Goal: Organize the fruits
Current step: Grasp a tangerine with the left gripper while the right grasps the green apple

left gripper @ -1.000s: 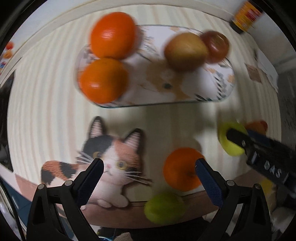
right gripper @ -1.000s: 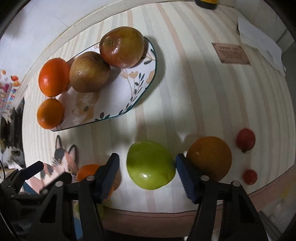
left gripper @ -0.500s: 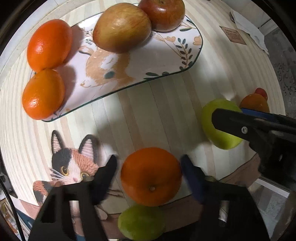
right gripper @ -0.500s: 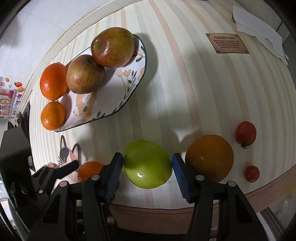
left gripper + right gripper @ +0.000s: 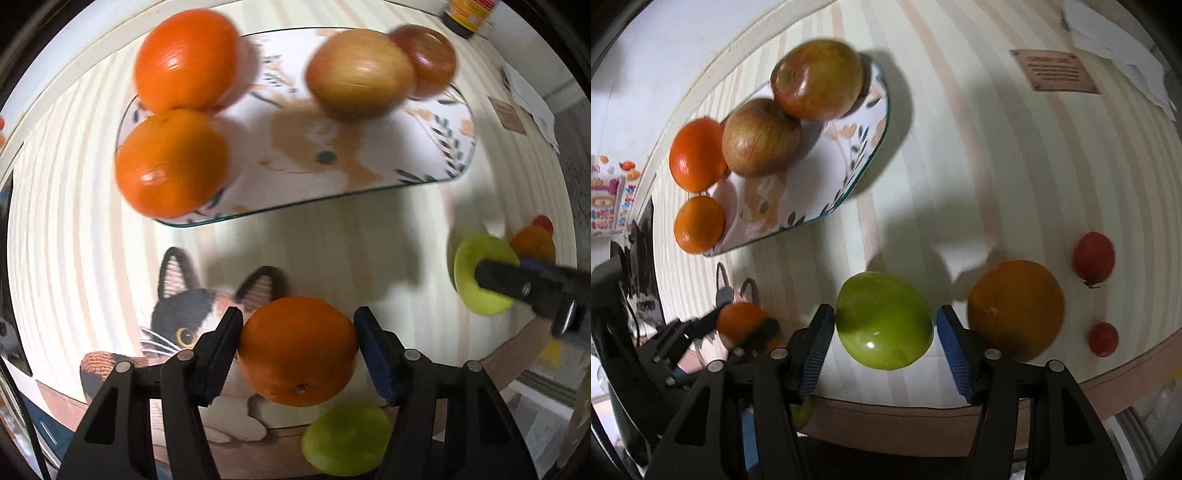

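Plate [image 5: 436, 162] holds two oranges, two apples; left gripper [image 5: 297, 343] clamps orange [image 5: 297, 350] (right gripper [image 5: 884, 334] straddles green apple [image 5: 884, 319], grip unclear).

- My right gripper [image 5: 884, 332] pads: ribbed blue rubber-like facing.
- Green apple [image 5: 884, 320]: smooth, glossy skin.
- Orange [image 5: 297, 350]: matt, finely dimpled peel.
- Plate [image 5: 424, 147]: glazed, printed.

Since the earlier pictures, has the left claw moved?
Yes. The left claw closed in on the orange, which now overlaps the cat picture.

Two close wrist views, shared plate [image 5: 436, 173]
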The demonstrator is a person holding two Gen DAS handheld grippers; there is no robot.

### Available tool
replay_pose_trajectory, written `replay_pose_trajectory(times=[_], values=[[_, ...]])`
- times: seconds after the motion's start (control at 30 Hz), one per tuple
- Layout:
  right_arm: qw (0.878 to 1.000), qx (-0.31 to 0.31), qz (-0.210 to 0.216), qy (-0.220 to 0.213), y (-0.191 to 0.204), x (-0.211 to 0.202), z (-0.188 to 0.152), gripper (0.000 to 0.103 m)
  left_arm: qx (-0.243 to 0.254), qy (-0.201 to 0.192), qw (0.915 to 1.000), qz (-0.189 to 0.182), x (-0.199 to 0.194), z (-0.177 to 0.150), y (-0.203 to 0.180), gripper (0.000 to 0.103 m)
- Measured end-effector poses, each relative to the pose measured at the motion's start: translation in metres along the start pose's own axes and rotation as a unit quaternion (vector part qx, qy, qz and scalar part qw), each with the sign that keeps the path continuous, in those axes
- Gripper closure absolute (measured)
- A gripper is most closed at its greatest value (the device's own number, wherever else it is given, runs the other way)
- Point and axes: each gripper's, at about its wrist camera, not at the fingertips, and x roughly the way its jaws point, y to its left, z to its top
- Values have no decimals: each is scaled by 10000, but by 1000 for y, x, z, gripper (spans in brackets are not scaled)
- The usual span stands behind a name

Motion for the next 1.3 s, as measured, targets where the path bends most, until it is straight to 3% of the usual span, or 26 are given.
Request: replay_pose_trajectory(times=[0.23,0.5,0.53,0.63,0.7,0.8,0.87,0.93,1.0,1.07,1.2,1.27,1.3], values=[[9989,-393,-170,166,24,21,-2,44,-193,7,9997,-130,-2,-1,19,43],[9987,-475,-97,-143,37,5,-6,45,-331,-159,9986,-391,-28,8,39,46],[9988,-446,-25,-218,38,0,-5,45,-358,-190,9982,-453,-34,10,42,47],[9980,-388,170,-473,40,-21,-1,45,-328,-347,9975,-529,-55,21,44,73],[9971,-383,222,-617,44,-31,7,45,-184,-456,9978,-441,-62,31,43,73],[9969,-355,196,-670,47,-33,20,44,254,-209,9993,-167,-45,38,35,67],[9973,-333,189,-624,45,-32,25,45,262,-324,9989,-218,-41,38,37,58],[9978,-323,172,-557,44,-27,27,45,192,-243,9990,-336,-39,42,38,57],[9981,-275,184,-513,40,-25,27,45,207,-77,9988,-437,-34,44,37,48],[9983,-105,306,-489,31,-19,21,45,185,106,9981,-581,-27,49,36,31],[9984,50,294,-482,19,-17,19,45,-15,498,9924,-1122,-9,48,30,33],[9985,64,239,-497,16,-18,17,45,-8,524,9913,-1209,-6,43,25,48],[9984,73,221,-514,13,-20,16,45,43,488,9924,-1130,-8,41,21,47]])
